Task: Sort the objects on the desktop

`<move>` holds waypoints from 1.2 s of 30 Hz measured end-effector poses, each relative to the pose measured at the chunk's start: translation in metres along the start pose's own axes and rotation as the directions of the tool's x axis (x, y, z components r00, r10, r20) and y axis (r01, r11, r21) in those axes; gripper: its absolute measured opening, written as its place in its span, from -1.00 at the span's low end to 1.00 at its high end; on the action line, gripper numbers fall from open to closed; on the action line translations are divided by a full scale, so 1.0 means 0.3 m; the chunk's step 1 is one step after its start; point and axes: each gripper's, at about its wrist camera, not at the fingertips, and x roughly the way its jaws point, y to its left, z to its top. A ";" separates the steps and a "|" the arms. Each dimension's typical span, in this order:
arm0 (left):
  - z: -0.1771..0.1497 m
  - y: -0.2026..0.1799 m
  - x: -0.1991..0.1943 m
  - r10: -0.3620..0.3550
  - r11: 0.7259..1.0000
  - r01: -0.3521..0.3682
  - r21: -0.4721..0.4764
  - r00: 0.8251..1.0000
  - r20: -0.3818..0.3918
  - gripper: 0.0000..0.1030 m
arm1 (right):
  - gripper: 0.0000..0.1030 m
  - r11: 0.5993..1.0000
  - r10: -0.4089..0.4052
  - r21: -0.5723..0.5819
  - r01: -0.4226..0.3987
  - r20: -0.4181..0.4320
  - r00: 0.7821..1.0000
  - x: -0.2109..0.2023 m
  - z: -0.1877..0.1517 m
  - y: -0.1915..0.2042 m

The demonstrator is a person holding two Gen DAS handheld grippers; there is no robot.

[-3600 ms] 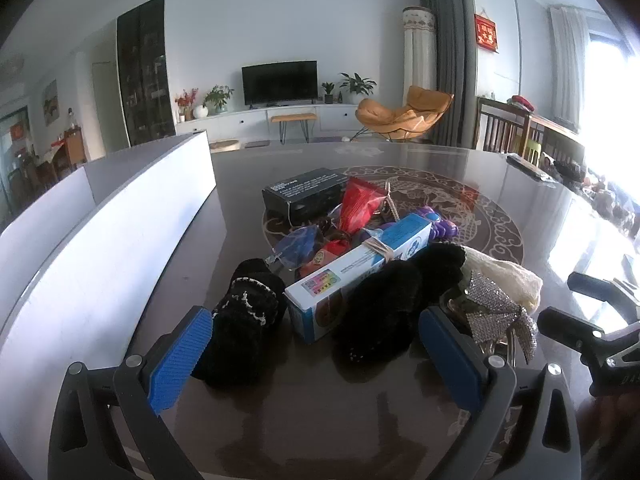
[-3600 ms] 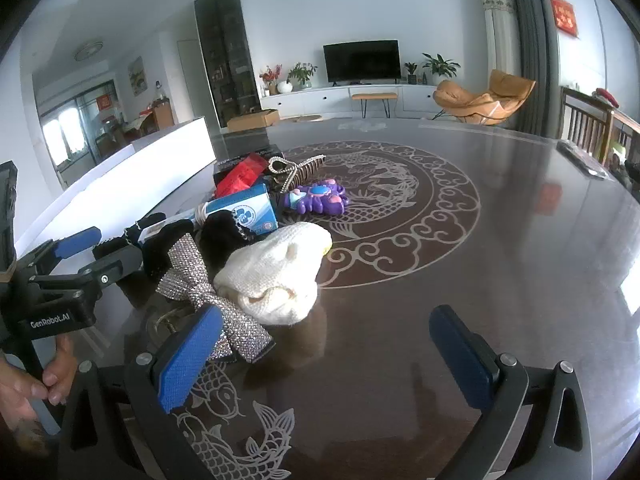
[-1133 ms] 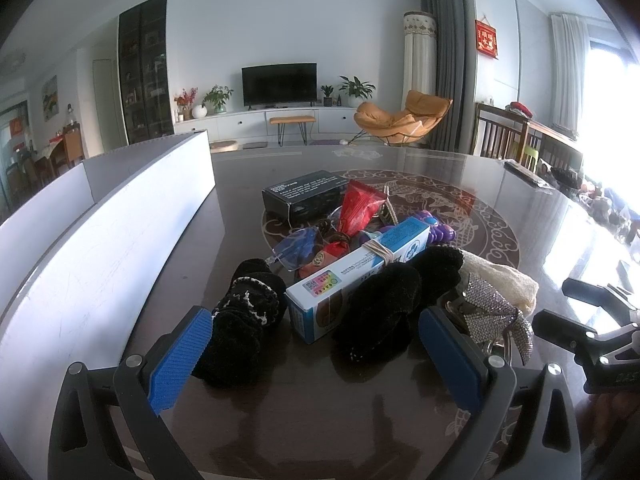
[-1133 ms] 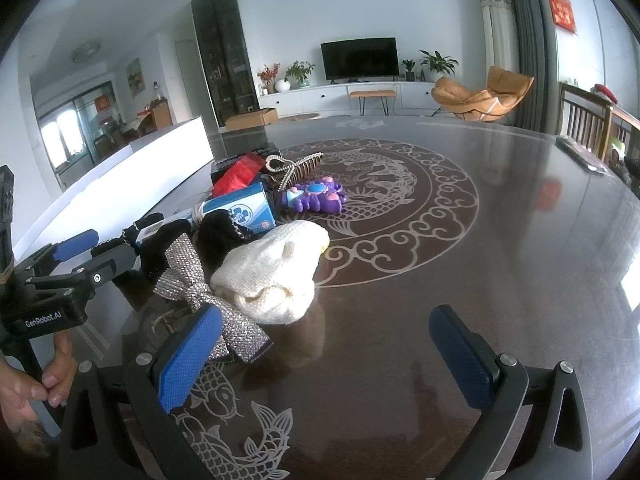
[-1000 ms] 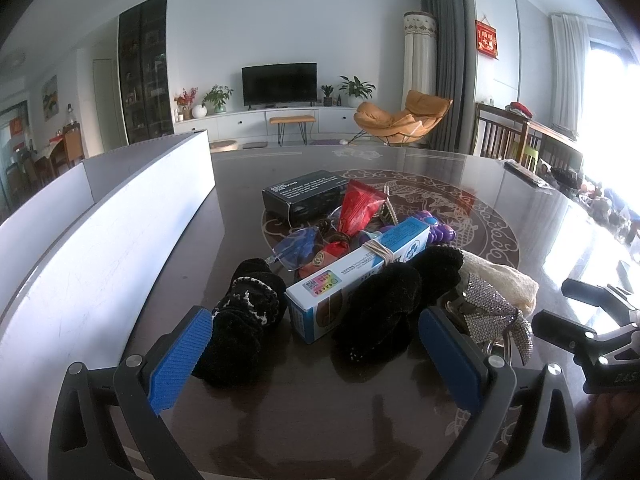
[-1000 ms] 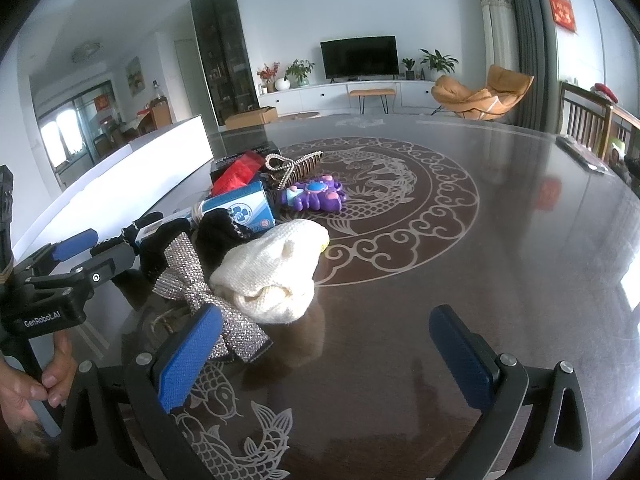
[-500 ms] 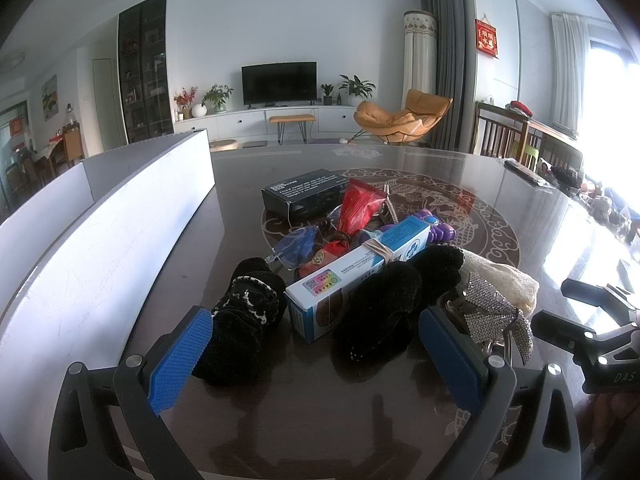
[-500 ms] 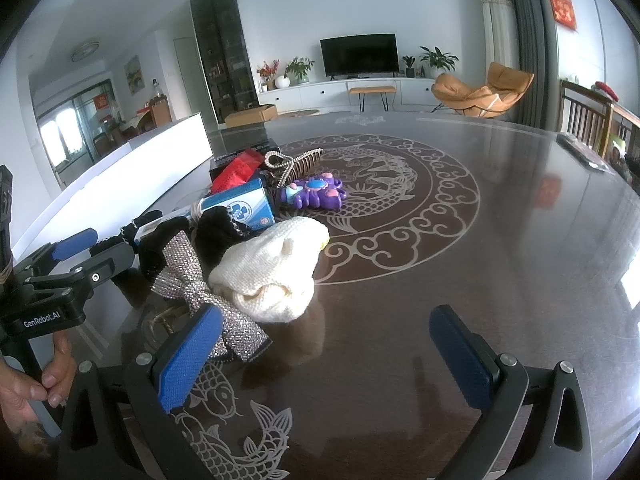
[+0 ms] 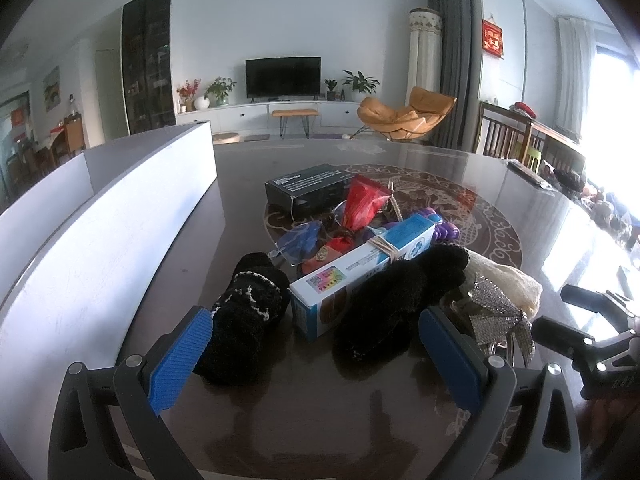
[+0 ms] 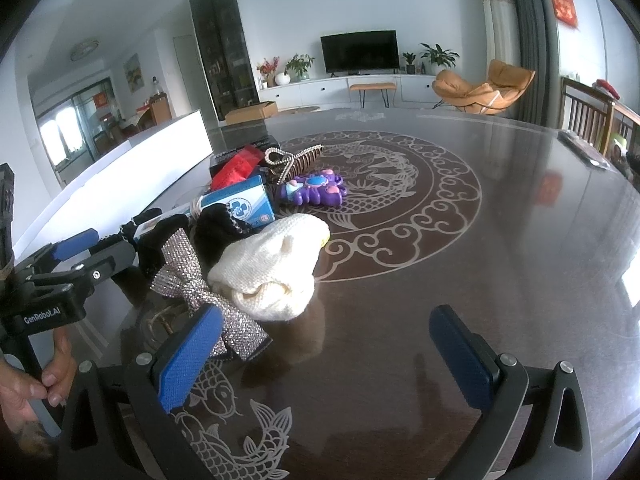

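Desktop objects lie in one heap on the dark table, near its left part, beside a long white bin that stands on the left. We see nothing sorted yet, so we judge that the work is at its start and that we are now choosing the first piece.

Our left gripper is spread wide and holds nothing. It hovers just before the near edge of the heap, where a black knitted sock lies close to its left pad, and a second black fuzzy piece leans over a blue and white box. Our right gripper is also spread and empty. Near its left pad are a silver sequin bow and a cream knitted hat, which touch each other. Farther away lie a purple toy, a red packet and a black carton.

For the next move we would lower one gripper over a single loose piece at the edge of the heap. The sock seems a good choice, because it lies free. The bow and the hat may drag one another, so there the pads should close on one piece only.
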 end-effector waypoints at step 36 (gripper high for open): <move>-0.039 0.045 -0.012 -0.029 0.999 0.031 0.014 0.995 -0.098 1.00 | 1.00 0.982 0.114 -0.127 -0.142 -0.206 0.972 0.023 -0.042 0.130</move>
